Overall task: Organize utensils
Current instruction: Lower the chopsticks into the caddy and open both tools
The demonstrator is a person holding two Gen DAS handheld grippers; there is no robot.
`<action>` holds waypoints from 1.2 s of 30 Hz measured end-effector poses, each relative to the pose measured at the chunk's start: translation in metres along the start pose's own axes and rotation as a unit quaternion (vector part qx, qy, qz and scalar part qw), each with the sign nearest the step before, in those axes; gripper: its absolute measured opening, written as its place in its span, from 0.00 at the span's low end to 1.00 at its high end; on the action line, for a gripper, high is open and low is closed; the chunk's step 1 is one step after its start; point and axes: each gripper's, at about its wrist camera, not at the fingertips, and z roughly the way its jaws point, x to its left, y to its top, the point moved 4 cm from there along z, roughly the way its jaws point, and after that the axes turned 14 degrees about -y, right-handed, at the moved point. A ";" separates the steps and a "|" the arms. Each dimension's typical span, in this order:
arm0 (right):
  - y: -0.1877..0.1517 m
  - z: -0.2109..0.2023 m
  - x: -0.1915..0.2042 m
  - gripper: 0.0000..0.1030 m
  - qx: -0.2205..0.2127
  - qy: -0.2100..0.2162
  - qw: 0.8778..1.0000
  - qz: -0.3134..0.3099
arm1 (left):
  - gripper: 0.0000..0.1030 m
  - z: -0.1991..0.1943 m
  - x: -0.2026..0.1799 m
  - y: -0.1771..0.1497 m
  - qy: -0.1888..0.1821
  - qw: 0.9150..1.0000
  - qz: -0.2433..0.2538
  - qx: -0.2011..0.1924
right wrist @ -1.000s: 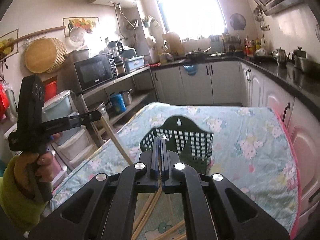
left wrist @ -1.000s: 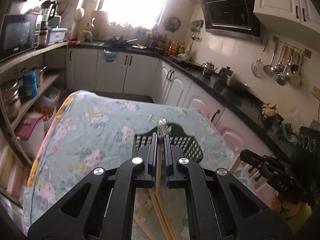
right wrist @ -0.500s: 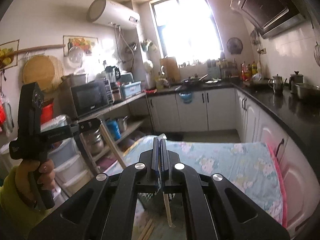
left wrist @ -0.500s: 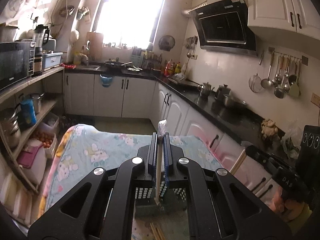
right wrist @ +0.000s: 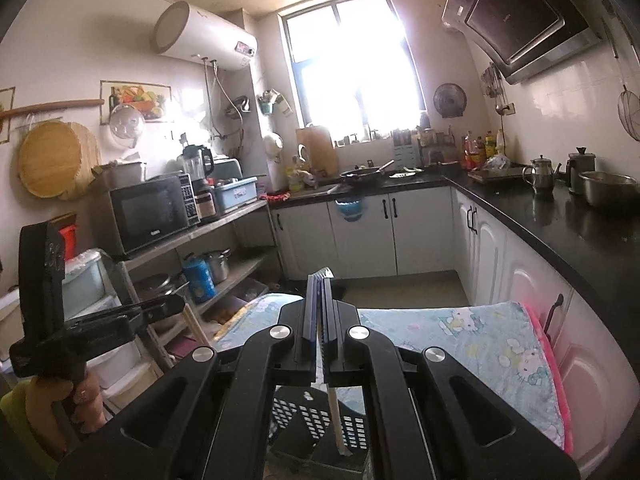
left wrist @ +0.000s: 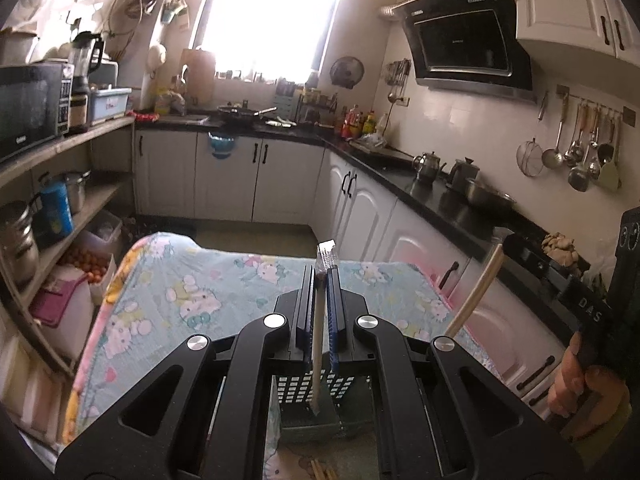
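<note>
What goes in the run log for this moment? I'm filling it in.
left gripper: shut on chopstick | right gripper: shut on chopstick | both above black basket | spare chopsticks on table

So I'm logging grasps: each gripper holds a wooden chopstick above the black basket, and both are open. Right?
Not quite: both are shut, not open. The left wrist view shows the left gripper clamped on a chopstick above the basket; the right wrist view shows the right gripper clamped on its chopstick.
</note>
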 end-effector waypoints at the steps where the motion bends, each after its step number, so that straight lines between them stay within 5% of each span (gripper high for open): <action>1: -0.003 0.005 -0.001 0.02 0.004 -0.003 1.000 0.001 | 0.01 0.002 0.001 -0.002 -0.001 1.000 0.000 0.001; 25: -0.077 0.062 -0.019 0.02 0.077 -0.031 0.996 0.034 | 0.02 0.050 0.017 -0.060 0.005 0.998 -0.001 0.058; 27: -0.081 0.061 -0.022 0.02 0.084 -0.033 0.995 0.035 | 0.06 0.053 0.020 -0.062 0.004 0.998 -0.007 0.064; 29: -0.084 0.059 -0.027 0.03 0.092 -0.035 0.994 0.040 | 0.24 0.054 0.023 -0.067 0.014 0.997 -0.010 0.070; 33: -0.088 0.053 -0.033 0.03 0.098 -0.041 0.994 0.041 | 0.36 0.052 0.025 -0.073 0.018 0.997 -0.012 0.072; 36: -0.090 0.049 -0.038 0.17 0.103 -0.045 0.993 0.046 | 0.48 0.050 0.030 -0.077 0.023 0.997 -0.021 0.076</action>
